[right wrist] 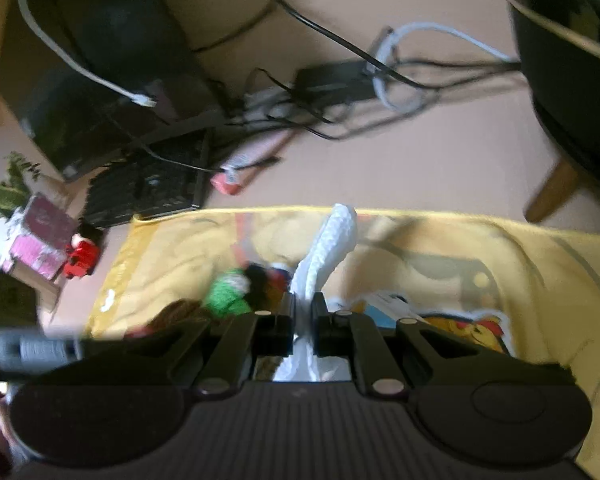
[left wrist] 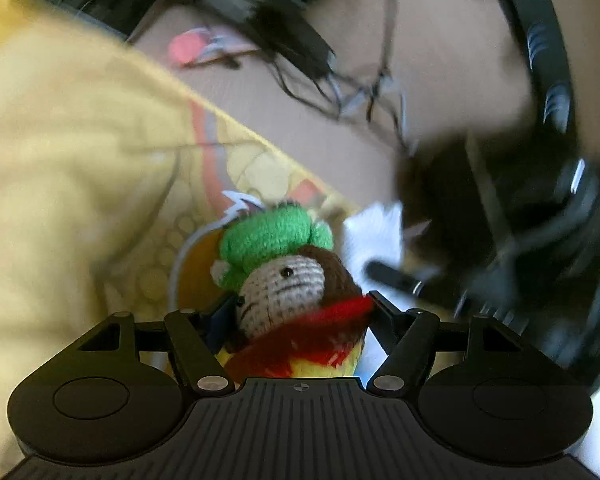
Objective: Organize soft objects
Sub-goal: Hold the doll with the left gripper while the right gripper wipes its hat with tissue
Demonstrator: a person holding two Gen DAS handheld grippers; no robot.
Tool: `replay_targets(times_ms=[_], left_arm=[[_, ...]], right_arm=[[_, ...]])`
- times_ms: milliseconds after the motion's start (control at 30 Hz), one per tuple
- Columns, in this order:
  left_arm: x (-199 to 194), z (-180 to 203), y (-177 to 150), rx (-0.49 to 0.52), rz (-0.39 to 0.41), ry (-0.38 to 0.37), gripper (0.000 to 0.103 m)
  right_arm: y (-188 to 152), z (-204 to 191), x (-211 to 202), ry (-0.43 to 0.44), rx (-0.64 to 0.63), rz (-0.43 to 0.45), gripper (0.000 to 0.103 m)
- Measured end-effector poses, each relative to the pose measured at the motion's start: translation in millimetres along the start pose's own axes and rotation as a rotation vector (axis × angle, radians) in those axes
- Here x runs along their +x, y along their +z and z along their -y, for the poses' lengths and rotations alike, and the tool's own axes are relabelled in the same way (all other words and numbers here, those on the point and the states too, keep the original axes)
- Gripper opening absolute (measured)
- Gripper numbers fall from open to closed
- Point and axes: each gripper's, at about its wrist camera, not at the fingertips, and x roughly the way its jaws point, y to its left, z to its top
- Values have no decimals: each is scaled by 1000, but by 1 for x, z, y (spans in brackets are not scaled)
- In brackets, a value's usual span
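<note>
Over on the left of the right wrist view, a leafy plant (right wrist: pixel 10 188) and a pink box (right wrist: pixel 40 242) sit on the floor with a small red toy (right wrist: pixel 82 258) just beside them. Moving right, a black keyboard (right wrist: pixel 148 182) lies at the edge of the yellow blanket (right wrist: pixel 500 248), and behind it a tangle of cables (right wrist: pixel 340 92) sprawls across the floor. Far right, a dark chair (right wrist: pixel 572 80) with a wooden leg stands near the blanket's corner.

On the blanket, the crocheted doll (left wrist: pixel 284 284) has a green hat, a beige face with bead eyes, brown hair, and a red scarf over a yellow body. In the right wrist view it shows only as a green blur left of centre. Beside it, a white knitted cloth (right wrist: pixel 332 240) stands up from the blanket in a tall fold.

The left gripper (left wrist: pixel 296 312) has its fingers partly apart on either side of the doll; the right finger touches the red scarf, the left finger stands close by the face, and whether they squeeze is unclear. The right gripper (right wrist: pixel 302 312) is pinched nearly together on the white cloth, which runs up between its fingers.
</note>
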Motion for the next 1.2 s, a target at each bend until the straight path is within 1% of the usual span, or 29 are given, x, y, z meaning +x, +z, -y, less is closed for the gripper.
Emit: replay_targets(times_ms=[67, 133, 200, 233, 300, 367, 433, 500, 533, 567, 600, 667, 700, 733, 767, 833, 867, 900, 967, 1033, 1067, 1100, 1133, 1200], left_arm=[[-7, -14, 1, -60, 34, 25, 79], [-13, -23, 1, -97, 54, 55, 80], [-17, -32, 1, -143, 68, 75, 82], [-19, -37, 2, -173, 73, 75, 81], [-23, -49, 4, -234, 84, 66, 81], [-29, -53, 6, -244, 105, 79, 82], [-34, -52, 8, -223, 121, 110, 82], [-35, -48, 9, -203, 129, 142, 82], [-37, -42, 10, -172, 136, 164, 85], [-39, -34, 8, -116, 143, 173, 90], [-41, -21, 6, -31, 143, 154, 93], [-43, 3, 1, 149, 126, 101, 94], [-43, 14, -2, 229, 109, 81, 94], [-44, 23, -6, 301, 111, 104, 94], [-44, 29, -9, 364, 103, 144, 94], [-42, 35, -13, 433, 59, 197, 94], [-43, 38, -17, 464, 43, 210, 94], [-45, 42, -21, 498, 32, 219, 94], [-45, 50, -34, 597, 24, 271, 94], [-32, 59, -48, 721, 34, 380, 94], [-24, 62, -54, 774, 37, 431, 99], [-17, 64, -59, 809, 38, 452, 102], [-10, 65, -63, 838, 38, 458, 102], [2, 69, -67, 869, 19, 455, 102]], right_arm=[[2, -11, -2, 82, -9, -5, 9], [3, -24, -1, 173, -20, -22, 9], [0, -41, 9, 280, -39, -80, 9], [-2, -50, 15, 296, -65, -107, 9], [-9, -67, 27, 249, -144, -142, 9], [-14, -71, 32, 230, -171, -150, 9], [-14, -67, 31, 230, -155, -151, 10], [-13, -56, 27, 227, -109, -144, 11], [-12, -49, 28, 231, -75, -150, 11], [-11, -42, 29, 234, -37, -158, 12], [-10, -36, 32, 237, -1, -166, 12], [-7, -26, 40, 255, 52, -174, 15], [-5, -22, 45, 265, 77, -176, 15], [-3, -20, 50, 273, 97, -179, 11], [0, -18, 54, 273, 111, -180, 10], [5, -15, 61, 252, 122, -180, 10], [6, -14, 64, 228, 122, -179, 8], [7, -14, 65, 214, 122, -179, 8], [7, -15, 67, 211, 119, -180, 8], [8, -19, 68, 197, 95, -176, 8], [8, -22, 70, 185, 78, -172, 8], [8, -25, 70, 171, 63, -168, 8], [8, -27, 70, 156, 53, -161, 8], [8, -28, 67, 128, 50, -140, 8]])
